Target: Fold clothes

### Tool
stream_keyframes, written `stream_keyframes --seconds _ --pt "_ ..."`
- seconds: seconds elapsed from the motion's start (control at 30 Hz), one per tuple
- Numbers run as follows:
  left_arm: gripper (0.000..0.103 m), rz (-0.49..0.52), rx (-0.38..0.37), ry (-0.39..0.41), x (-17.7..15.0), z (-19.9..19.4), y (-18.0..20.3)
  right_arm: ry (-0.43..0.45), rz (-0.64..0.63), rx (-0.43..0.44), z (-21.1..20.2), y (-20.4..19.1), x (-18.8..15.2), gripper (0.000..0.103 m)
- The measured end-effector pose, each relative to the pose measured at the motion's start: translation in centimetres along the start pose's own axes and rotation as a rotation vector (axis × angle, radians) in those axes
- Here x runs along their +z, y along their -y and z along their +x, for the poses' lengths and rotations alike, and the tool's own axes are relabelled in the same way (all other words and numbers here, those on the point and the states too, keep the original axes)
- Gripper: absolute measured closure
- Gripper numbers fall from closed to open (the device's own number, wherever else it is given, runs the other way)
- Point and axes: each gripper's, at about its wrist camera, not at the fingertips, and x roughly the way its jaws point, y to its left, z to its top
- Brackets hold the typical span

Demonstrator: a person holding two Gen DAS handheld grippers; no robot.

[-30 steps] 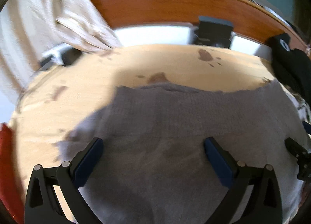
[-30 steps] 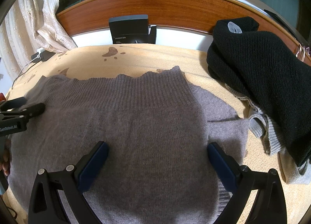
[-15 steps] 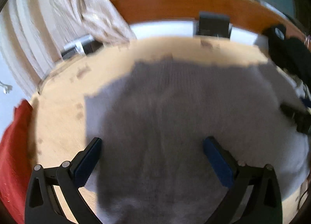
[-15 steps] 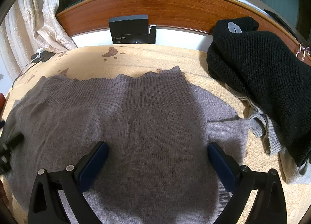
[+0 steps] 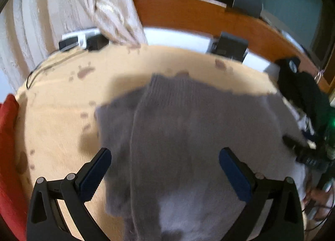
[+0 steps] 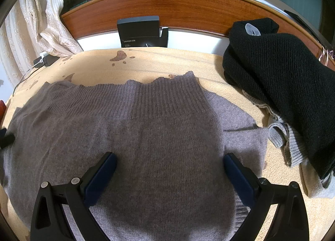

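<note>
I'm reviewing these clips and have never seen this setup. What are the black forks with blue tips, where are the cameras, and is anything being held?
Each picture comes from a fisheye camera mounted on a hand-held claw, looking forward along its two fingers. The left claw and right claw are both open and grip nothing. Under them a grey-brown knitted sweater lies spread on a tan patterned blanket. To the right sits a black knitted garment on top of a light grey ribbed knit. The left view is motion-blurred.
</note>
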Motion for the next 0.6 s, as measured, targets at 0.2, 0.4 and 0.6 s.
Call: stream_keyframes --seconds 0.2,0.4,0.6 --pt "0.000 0.042 0.058 0.002 1.0 2.1 2.9 0.000 0.001 -0.001 0.0 0.0 0.0 0.000" --pt "0.000 0.114 0.127 0.008 0.2 3.9 4.8 0.000 0.002 -0.002 0.0 -0.1 0.0 0.000" --pt "0.000 0.172 0.191 0.026 -0.4 4.7 6.1 0.000 0.001 -0.002 0.0 -0.1 0.0 0.000"
